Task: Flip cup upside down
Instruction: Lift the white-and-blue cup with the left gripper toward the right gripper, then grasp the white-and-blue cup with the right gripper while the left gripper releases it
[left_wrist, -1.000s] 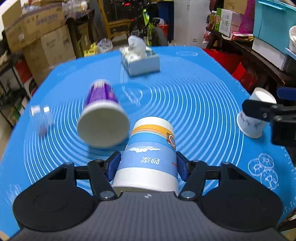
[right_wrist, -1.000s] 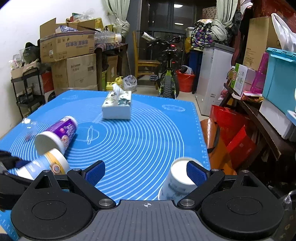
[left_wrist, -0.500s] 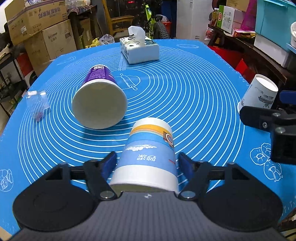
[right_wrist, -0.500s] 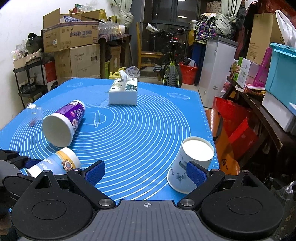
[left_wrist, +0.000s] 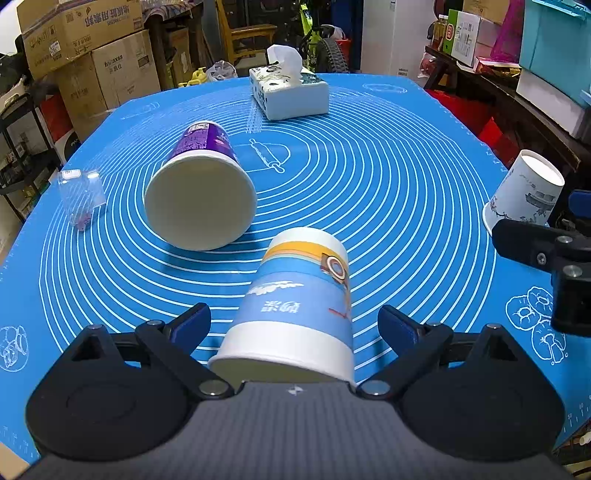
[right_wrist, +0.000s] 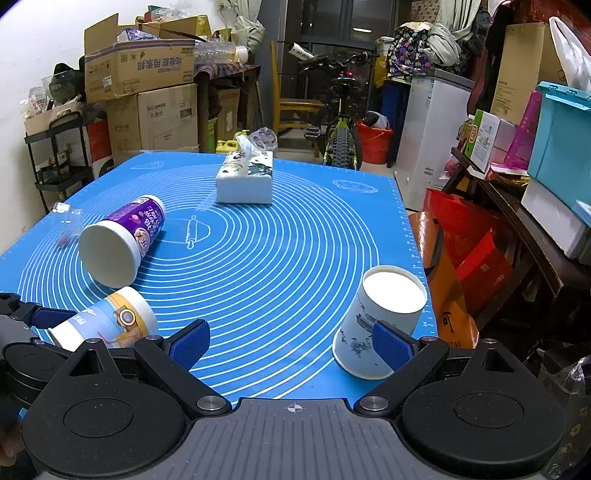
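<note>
A blue, white and orange paper cup (left_wrist: 299, 299) stands upside down on the blue mat (left_wrist: 388, 192), between the open fingers of my left gripper (left_wrist: 293, 325); neither pad touches it. It also shows in the right wrist view (right_wrist: 107, 321). A white cup with ink drawings (right_wrist: 380, 317) stands upside down near the mat's right edge, just in front of the right pad of my right gripper (right_wrist: 291, 343), which is open and empty. A purple and white cup (left_wrist: 201, 184) lies on its side at the left.
A tissue box (left_wrist: 288, 88) stands at the far side of the mat. A small clear plastic cup (left_wrist: 79, 195) lies near the left edge. Cardboard boxes, a bicycle and shelves surround the table. The mat's right edge (right_wrist: 413, 258) drops to the floor.
My left gripper has opened and let go of the blue cup, which now stands on the mat. The white cup at the right has come to rest upside down.
</note>
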